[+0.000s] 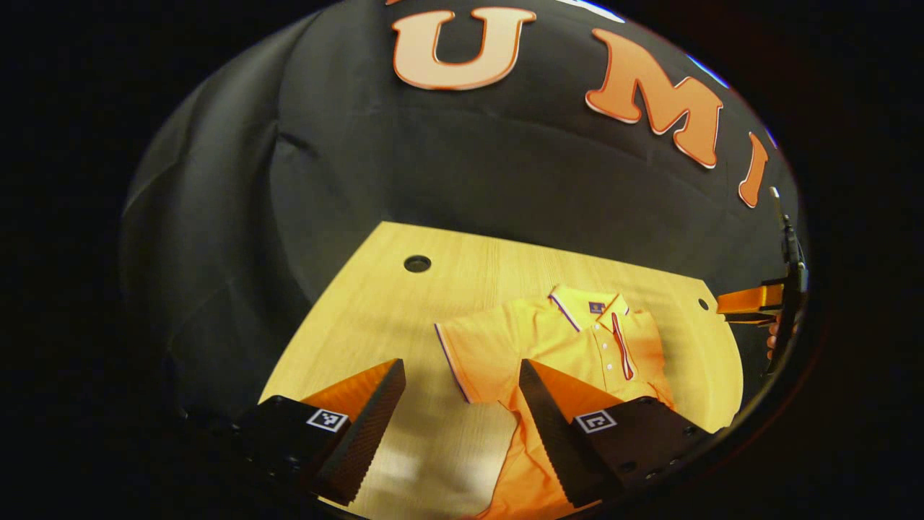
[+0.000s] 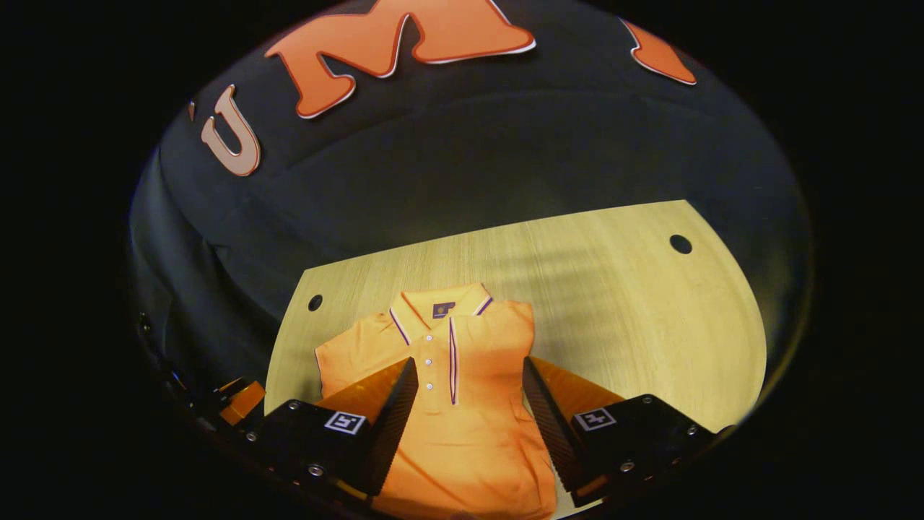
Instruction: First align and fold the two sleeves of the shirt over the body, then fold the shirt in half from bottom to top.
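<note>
One sleeve (image 1: 473,357) lies spread on the tabletop (image 1: 404,310); the other looks folded over the shirt (image 2: 462,375). Both grippers (image 1: 462,404) (image 2: 469,404) gape, empty. Bottom fold remains.

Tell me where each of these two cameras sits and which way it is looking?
Left gripper view: rides on the left gripper, looking forward and down over the wooden table at the orange shirt; its own two fingers stand apart at the bottom, and the other gripper with a hand shows at the right edge.
Right gripper view: rides on the right gripper, facing the shirt head-on, collar away; its fingers stand apart on either side of the shirt's body.
Both share the shirt, the table and the black cloth wall.
</note>
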Motion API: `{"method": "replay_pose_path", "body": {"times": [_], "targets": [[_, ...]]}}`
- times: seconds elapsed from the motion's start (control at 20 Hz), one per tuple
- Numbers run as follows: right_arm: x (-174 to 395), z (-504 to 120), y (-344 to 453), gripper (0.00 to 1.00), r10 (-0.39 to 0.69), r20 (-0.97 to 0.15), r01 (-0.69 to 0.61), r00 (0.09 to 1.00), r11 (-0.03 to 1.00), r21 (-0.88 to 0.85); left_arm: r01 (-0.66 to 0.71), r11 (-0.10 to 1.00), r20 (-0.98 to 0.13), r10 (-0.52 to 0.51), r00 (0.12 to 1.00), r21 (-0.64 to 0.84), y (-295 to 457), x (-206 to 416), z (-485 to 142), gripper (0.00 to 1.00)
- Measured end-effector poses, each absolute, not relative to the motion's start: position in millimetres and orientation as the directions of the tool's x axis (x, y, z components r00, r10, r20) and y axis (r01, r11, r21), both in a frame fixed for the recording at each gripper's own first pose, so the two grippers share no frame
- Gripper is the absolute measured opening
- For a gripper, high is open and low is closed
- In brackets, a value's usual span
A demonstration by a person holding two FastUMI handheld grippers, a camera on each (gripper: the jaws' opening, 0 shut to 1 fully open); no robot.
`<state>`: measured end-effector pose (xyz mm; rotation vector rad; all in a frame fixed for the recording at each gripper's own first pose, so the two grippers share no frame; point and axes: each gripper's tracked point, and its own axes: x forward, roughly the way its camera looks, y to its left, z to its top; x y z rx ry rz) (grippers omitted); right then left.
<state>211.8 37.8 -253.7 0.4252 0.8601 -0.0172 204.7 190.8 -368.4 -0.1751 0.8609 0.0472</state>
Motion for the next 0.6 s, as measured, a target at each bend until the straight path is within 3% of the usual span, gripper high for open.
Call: {"method": "replay_pose_path", "body": {"times": [0.3, 0.6], "targets": [[151.1, -227.8, -10.8, 0.94, -0.022, -0.693, 0.274, 0.721, 0.927, 0.255, -0.129, 0.974, -0.889, -0.112, 0.444, -0.187, 178.6, 231.1, -439.7, 0.98], [91.1, -236.4, -39.8, 0.96, -0.118, -0.732, 0.36, 0.671, 0.915, 0.183, -0.184, 0.972, -0.954, -0.087, 0.287, -0.144, 183.2, 247.9, -476.5, 0.98]]}}
